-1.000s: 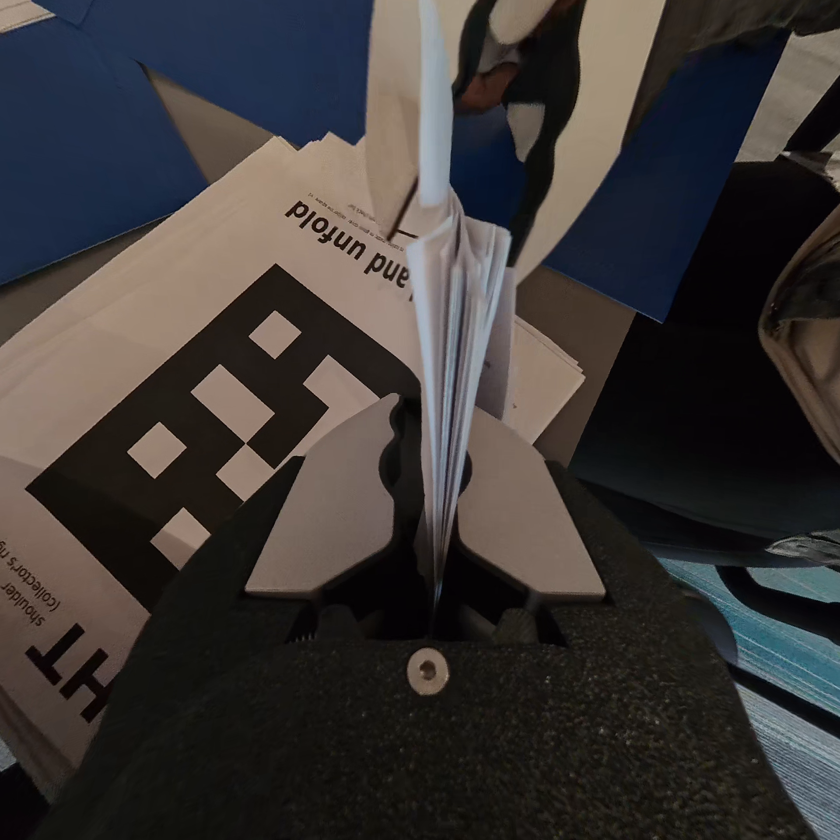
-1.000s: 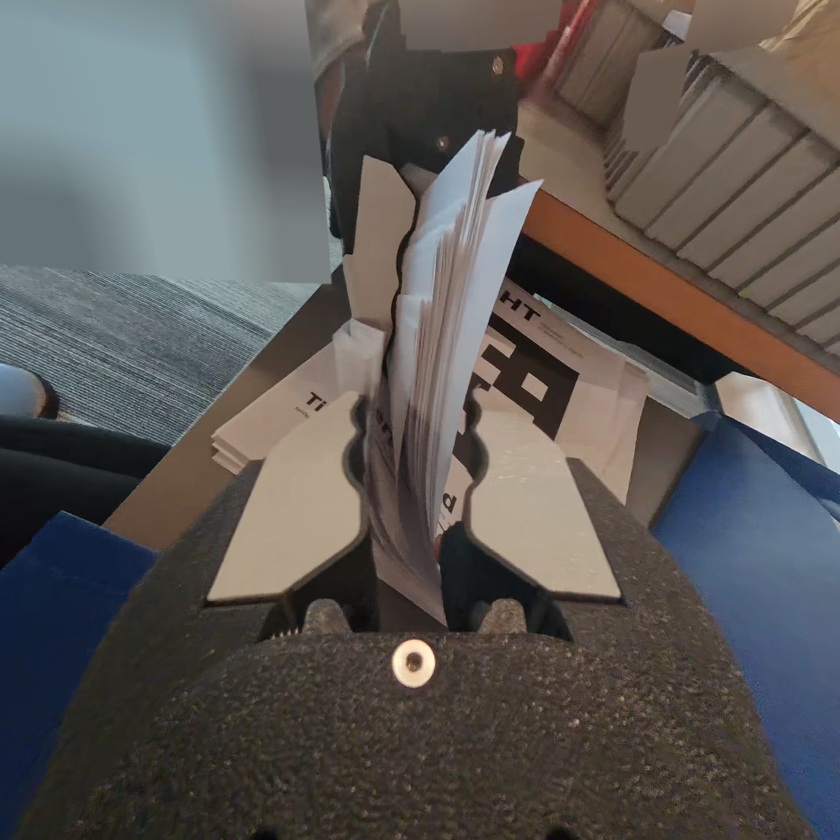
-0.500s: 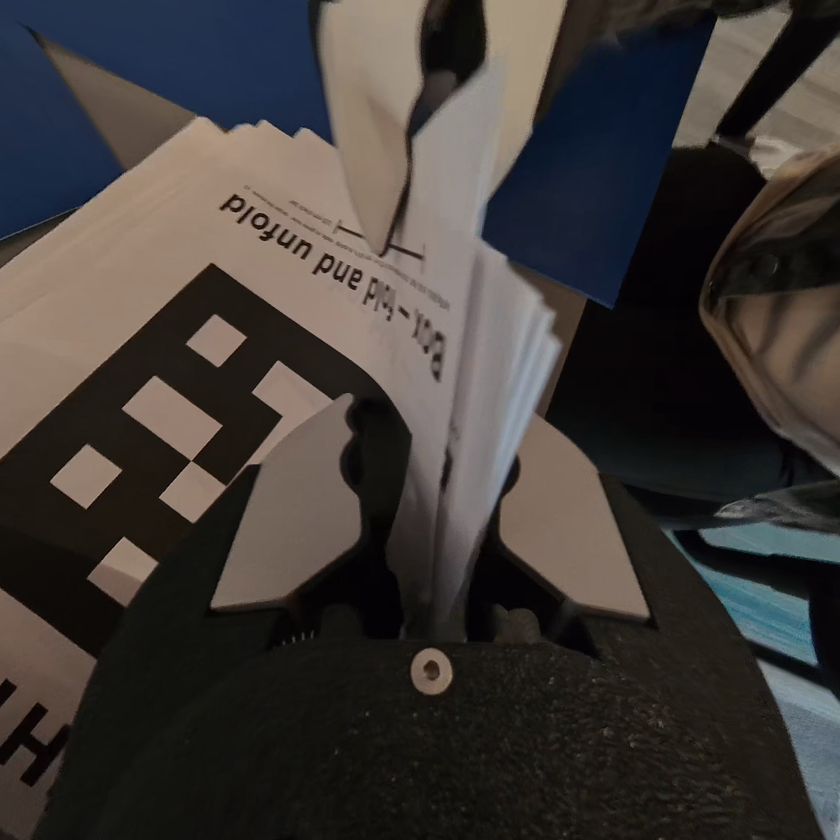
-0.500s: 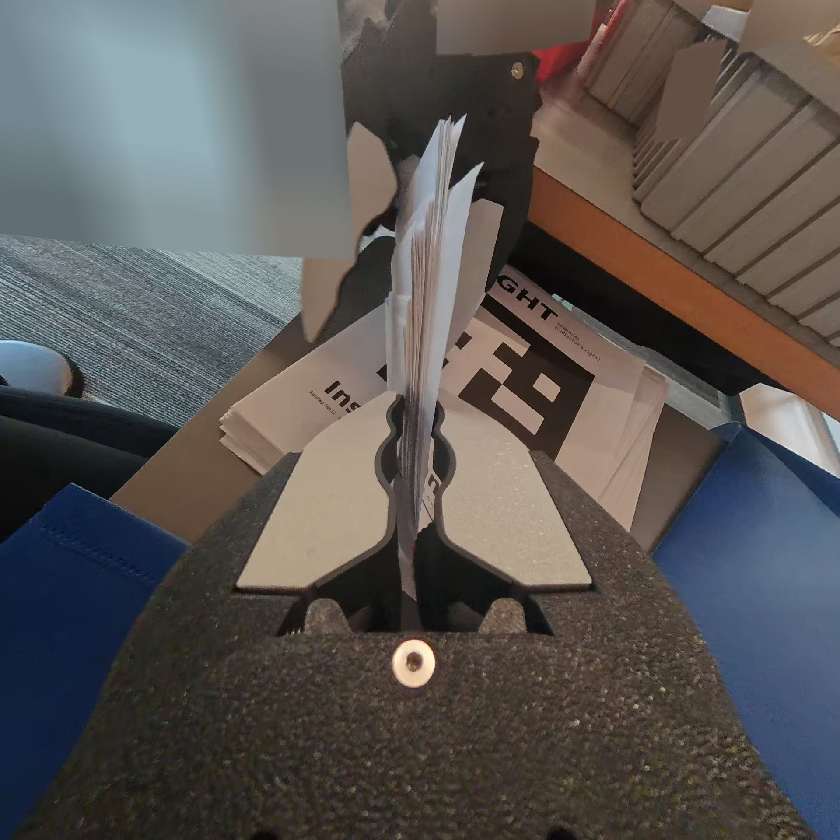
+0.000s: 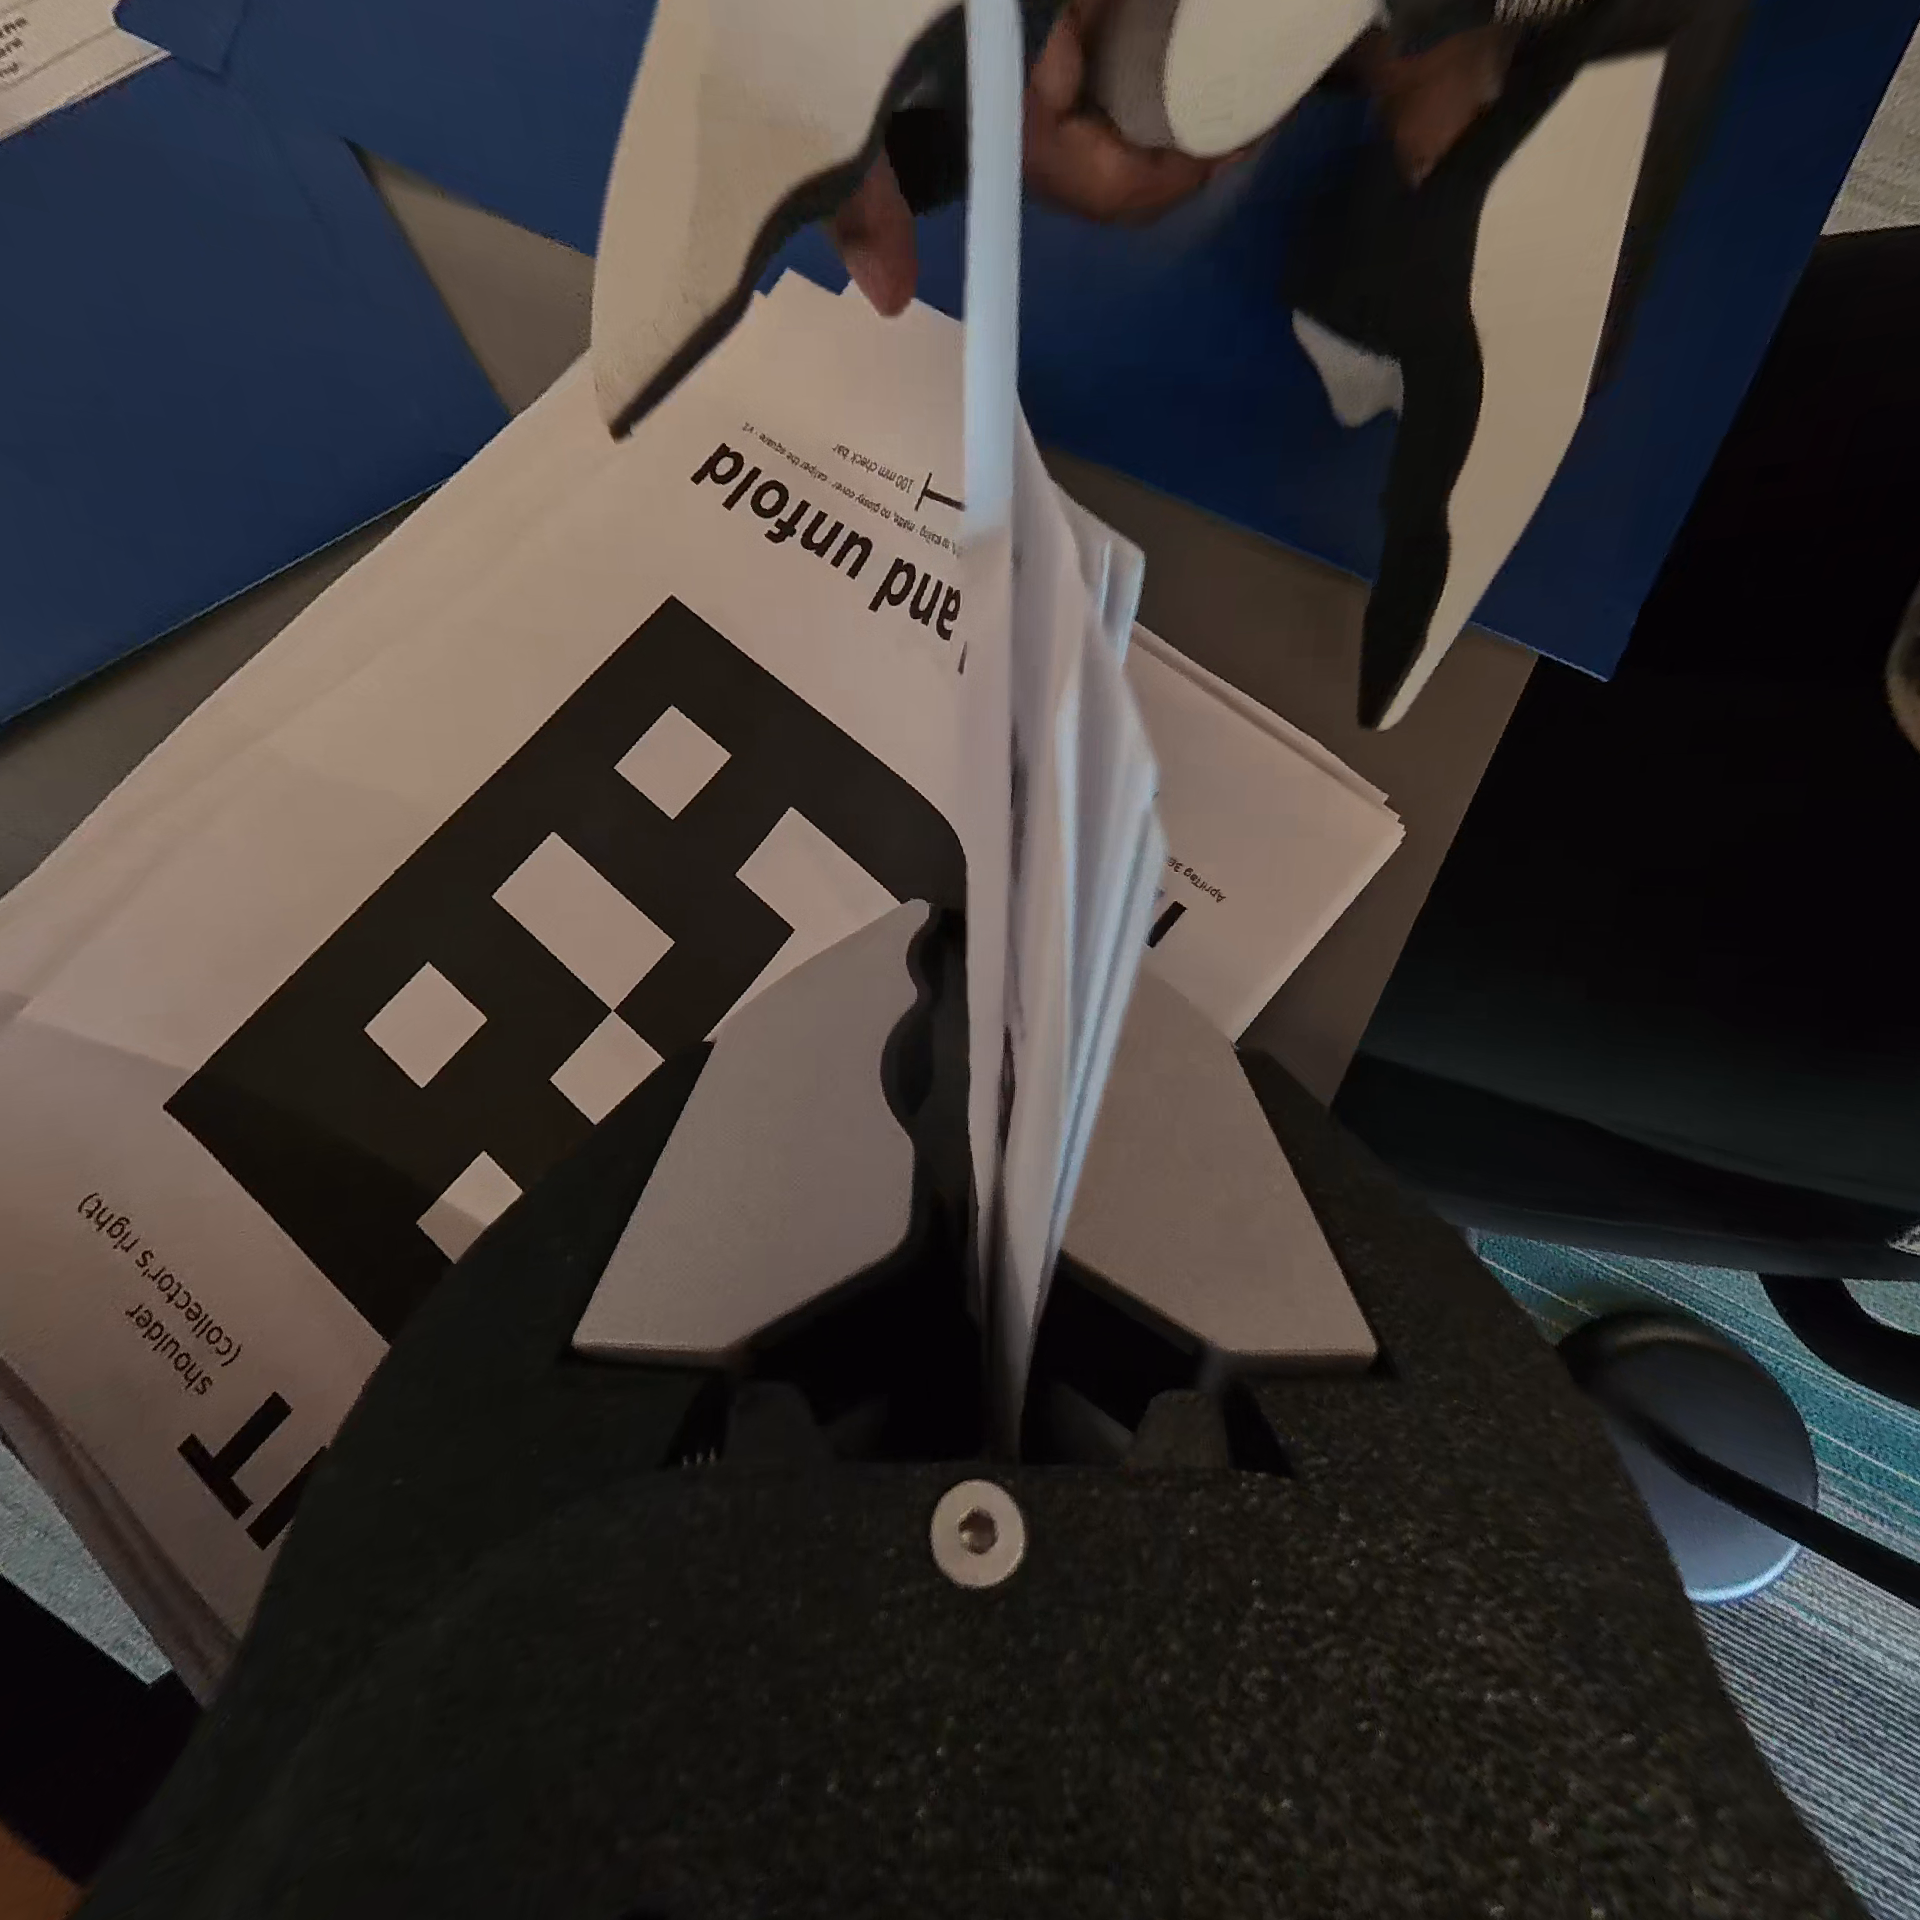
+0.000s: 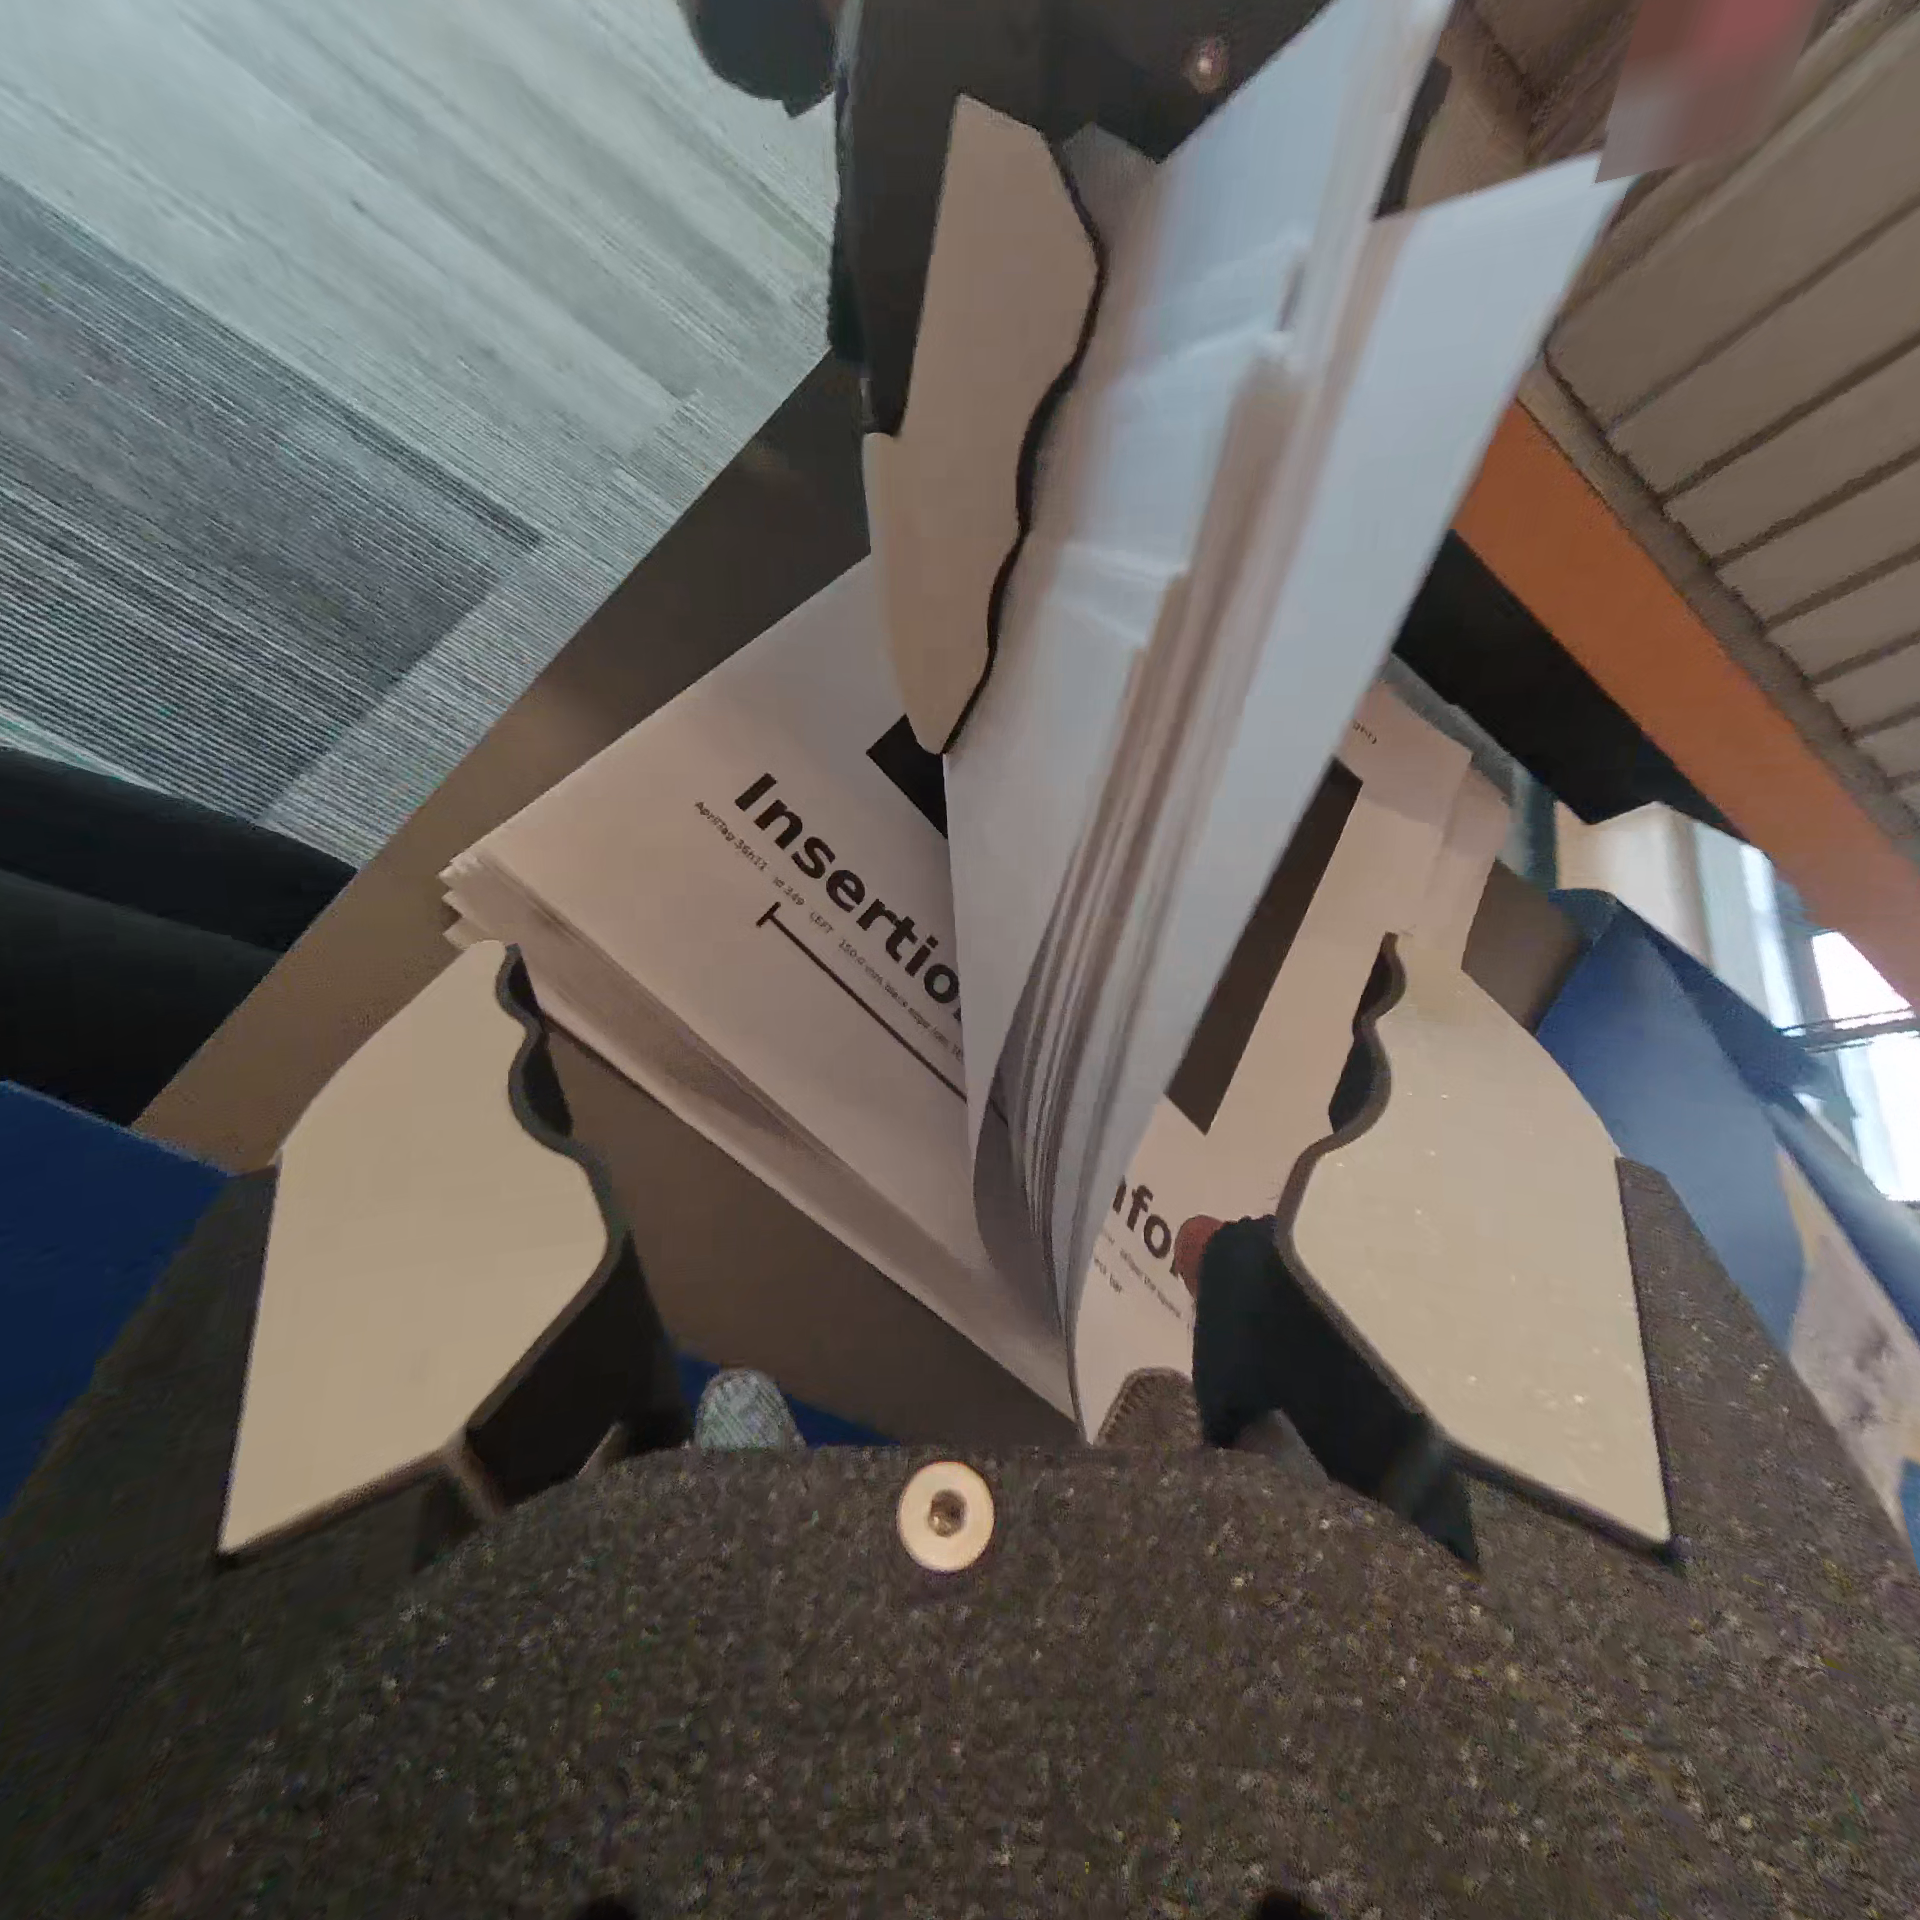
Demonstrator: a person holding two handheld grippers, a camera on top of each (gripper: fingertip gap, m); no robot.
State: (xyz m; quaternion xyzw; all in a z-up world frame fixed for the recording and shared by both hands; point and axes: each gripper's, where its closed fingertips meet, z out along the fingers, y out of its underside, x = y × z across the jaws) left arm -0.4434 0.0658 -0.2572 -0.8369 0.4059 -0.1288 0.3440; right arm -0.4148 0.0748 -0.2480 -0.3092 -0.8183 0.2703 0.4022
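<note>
The left gripper has its jaws clamped on a sheaf of paper; the right gripper gapes wide.

I have a bundle of white sheets standing on edge, pinched at its near edge between the fingers of my left gripper, its far end fanning loose. My right gripper stands wide apart, the bundle's lower edge hanging between its 2 fingers without either one touching. Below lies a flat stack of printed papers on a grey tabletop, the top page white with a black square-patterned marker, its edges slightly splayed.
</note>
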